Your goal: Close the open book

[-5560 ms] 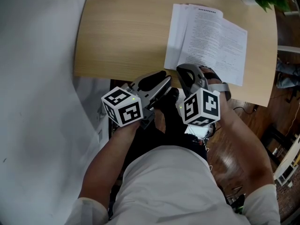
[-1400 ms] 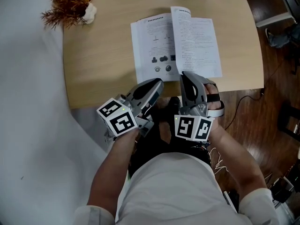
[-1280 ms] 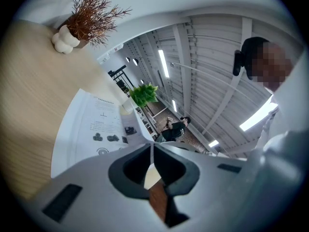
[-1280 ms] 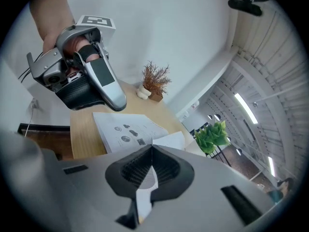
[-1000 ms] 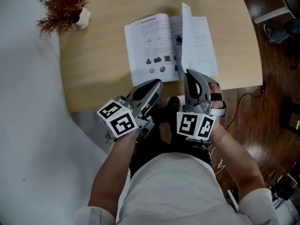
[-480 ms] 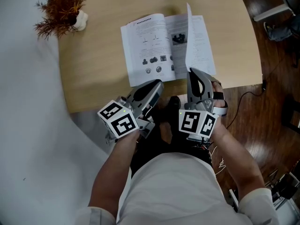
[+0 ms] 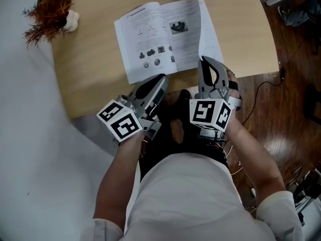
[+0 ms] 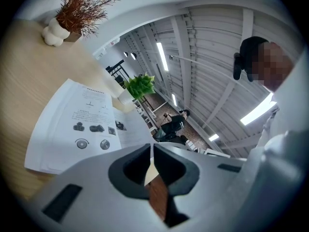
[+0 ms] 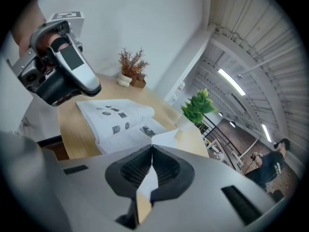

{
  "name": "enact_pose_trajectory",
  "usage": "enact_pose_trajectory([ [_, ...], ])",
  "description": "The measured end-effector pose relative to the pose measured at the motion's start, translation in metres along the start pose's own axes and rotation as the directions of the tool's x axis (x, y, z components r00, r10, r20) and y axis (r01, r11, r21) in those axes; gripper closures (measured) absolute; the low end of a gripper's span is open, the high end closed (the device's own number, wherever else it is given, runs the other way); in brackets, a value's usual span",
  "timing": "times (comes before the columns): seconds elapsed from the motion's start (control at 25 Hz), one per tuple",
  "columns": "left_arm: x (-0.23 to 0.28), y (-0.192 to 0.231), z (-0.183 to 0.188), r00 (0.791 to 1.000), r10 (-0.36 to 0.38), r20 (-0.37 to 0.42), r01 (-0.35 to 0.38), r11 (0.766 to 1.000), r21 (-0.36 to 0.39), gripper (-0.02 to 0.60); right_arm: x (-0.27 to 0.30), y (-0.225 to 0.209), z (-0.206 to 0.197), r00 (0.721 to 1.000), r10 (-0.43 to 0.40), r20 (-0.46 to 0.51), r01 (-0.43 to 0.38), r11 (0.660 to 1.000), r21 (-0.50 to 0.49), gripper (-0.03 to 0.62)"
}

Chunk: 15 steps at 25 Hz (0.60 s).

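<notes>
Nearest the person, just short of the near edge of the open white paperback book (image 7: 150,39), the left gripper (image 7: 159,80) hangs idle. Its grey jaws are pressed together with nothing between them. Beside it, at the book's near right corner, the right gripper (image 7: 203,60) is pinching the right-hand white leaf (image 7: 210,34) by its lower edge, and the paper runs straight in between the ribbed pads.

The book lies on the pale wooden table (image 7: 90,79), its left page face up with text and small pictures. From where I stand the closing looks barely begun. I can't tell whether one leaf or several are caught.

To do it well, I'd carry that leaf in an arc over the spine onto the left page. The pinch should stay light so the paper neither creases nor tears, and the idle gripper could steady the left page.

Beyond the book's far left corner stands a rust-brown dried plant in a small white pot (image 7: 50,14).
</notes>
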<state>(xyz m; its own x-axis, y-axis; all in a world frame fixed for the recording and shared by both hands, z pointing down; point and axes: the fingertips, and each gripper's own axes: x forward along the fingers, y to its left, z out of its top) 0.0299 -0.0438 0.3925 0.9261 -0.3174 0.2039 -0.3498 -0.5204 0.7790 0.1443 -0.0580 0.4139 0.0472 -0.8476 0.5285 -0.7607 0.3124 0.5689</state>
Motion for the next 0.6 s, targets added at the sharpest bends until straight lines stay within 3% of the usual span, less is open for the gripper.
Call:
enact_pose_trajectory([
  [0.32, 0.010, -0.002, -0.011, 1.000, 0.000, -0.029, 0.000, 1.000, 0.005, 0.583, -0.001, -0.001, -0.019, 1.000, 0.020, -0.015, -0.019, 0.995, 0.096, 0.589],
  [0.6, 0.018, -0.007, -0.019, 0.999, 0.003, -0.044, -0.002, 1.000, 0.008, 0.581, 0.001, -0.006, -0.048, 0.996, 0.069, -0.060, -0.048, 0.950, 0.307, 0.589],
])
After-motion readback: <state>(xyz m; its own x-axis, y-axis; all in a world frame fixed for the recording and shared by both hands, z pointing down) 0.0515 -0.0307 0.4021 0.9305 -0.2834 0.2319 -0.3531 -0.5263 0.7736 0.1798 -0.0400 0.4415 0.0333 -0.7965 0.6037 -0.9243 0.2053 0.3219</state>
